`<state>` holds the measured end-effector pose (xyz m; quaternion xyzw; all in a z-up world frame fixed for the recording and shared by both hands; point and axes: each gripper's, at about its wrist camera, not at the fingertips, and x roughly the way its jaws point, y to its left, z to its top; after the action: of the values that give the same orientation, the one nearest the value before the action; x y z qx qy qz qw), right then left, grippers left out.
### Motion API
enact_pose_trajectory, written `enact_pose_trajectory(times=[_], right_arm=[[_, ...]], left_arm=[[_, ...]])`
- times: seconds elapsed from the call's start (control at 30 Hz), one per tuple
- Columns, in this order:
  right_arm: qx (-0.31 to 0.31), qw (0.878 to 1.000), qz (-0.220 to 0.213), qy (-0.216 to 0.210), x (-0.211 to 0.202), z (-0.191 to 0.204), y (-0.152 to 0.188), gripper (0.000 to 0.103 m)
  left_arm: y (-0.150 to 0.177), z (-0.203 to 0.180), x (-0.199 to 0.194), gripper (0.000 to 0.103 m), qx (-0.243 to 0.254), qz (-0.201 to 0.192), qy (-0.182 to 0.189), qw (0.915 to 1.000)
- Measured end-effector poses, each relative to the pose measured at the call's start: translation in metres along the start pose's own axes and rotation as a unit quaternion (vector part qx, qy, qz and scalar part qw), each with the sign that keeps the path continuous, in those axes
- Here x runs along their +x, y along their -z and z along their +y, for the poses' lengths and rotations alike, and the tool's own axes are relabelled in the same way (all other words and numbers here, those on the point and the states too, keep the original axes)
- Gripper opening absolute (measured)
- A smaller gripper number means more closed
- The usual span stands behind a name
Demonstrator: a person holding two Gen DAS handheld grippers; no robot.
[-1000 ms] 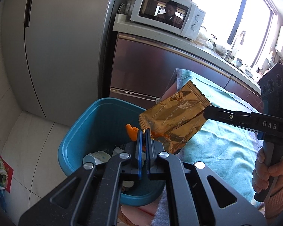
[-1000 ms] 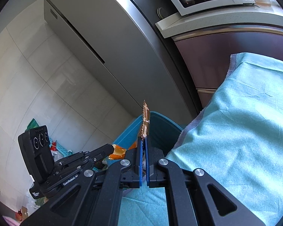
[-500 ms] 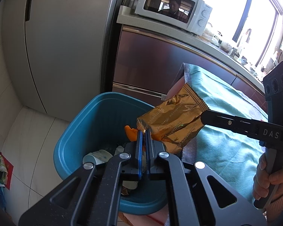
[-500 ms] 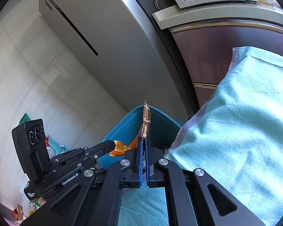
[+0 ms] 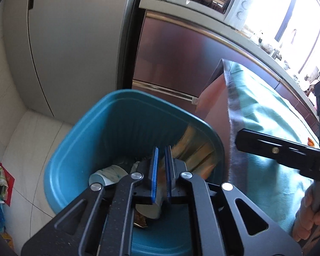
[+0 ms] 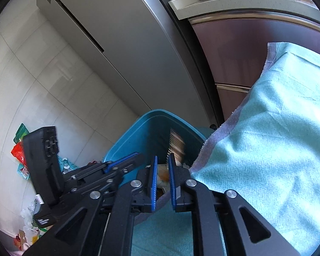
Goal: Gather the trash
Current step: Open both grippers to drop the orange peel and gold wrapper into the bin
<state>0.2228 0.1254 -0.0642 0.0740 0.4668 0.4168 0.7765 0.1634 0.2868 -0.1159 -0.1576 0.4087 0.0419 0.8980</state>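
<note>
- Blue trash bin (image 5: 79,140) is sitting on the tiled floor just beside the table edge draped in a teal tablecloth (image 5: 264,115); its rim (image 6: 160,113) is showing in the right wrist view too.
- Bin is holding a white paper cup (image 5: 108,172) lying on its side, another cup (image 5: 148,210) below the left fingers, and a brown wrapper scrap (image 5: 139,220) at the bottom.
- Gold snack wrapper (image 5: 194,149) is inside the bin against the right inner wall, motion-blurred, touching neither gripper.
- In the right wrist view the wrapper (image 6: 177,145) is standing on edge, long axis roughly vertical, serrated edge pointing up, leaning toward the cloth side.
- Left gripper (image 5: 161,160) is hovering over the bin mouth, angled down into it, blue pads parted with a narrow gap, holding nothing.
- Right gripper (image 6: 162,164) is pointing at the bin from the table side, fingers spread apart, nothing between them.
- Right gripper body (image 5: 283,153) is reaching in from the right above the cloth; the person's hand (image 5: 309,215) is wrapping around its handle.
- Left gripper (image 6: 117,166) is also showing in the right wrist view, left of the bin, pads apart.
- Loose litter (image 6: 21,147) is lying on the floor well apart from the bin.
</note>
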Motion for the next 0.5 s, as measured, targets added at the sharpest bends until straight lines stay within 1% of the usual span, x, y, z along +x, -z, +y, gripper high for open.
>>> enact_pose_trajectory(times=[0.1,0.23,0.33,0.4,0.5], right_arm=[[0.000,1.000,0.000,-0.003,-0.001,0.000,0.001,0.014],[0.002,1.000,-0.001,-0.010,-0.008,-0.004,0.004,0.015],[0.002,1.000,-0.004,-0.016,-0.014,-0.009,0.006,0.015],[0.003,1.000,-0.009,-0.018,-0.020,-0.010,0.007,0.018],[-0.001,1.000,-0.021,-0.021,-0.038,-0.013,0.014,0.020]], left_arm=[[0.003,0.002,0.004,0.009,-0.010,0.002,0.003,0.9999],[0.006,0.000,-0.003,0.019,-0.009,-0.011,0.000,0.9999],[0.008,-0.003,-0.016,0.024,-0.003,-0.025,-0.001,0.9997],[0.008,-0.007,-0.027,0.026,0.003,-0.037,0.004,0.9993],[0.009,-0.016,-0.045,0.032,0.014,-0.053,0.021,0.9983]])
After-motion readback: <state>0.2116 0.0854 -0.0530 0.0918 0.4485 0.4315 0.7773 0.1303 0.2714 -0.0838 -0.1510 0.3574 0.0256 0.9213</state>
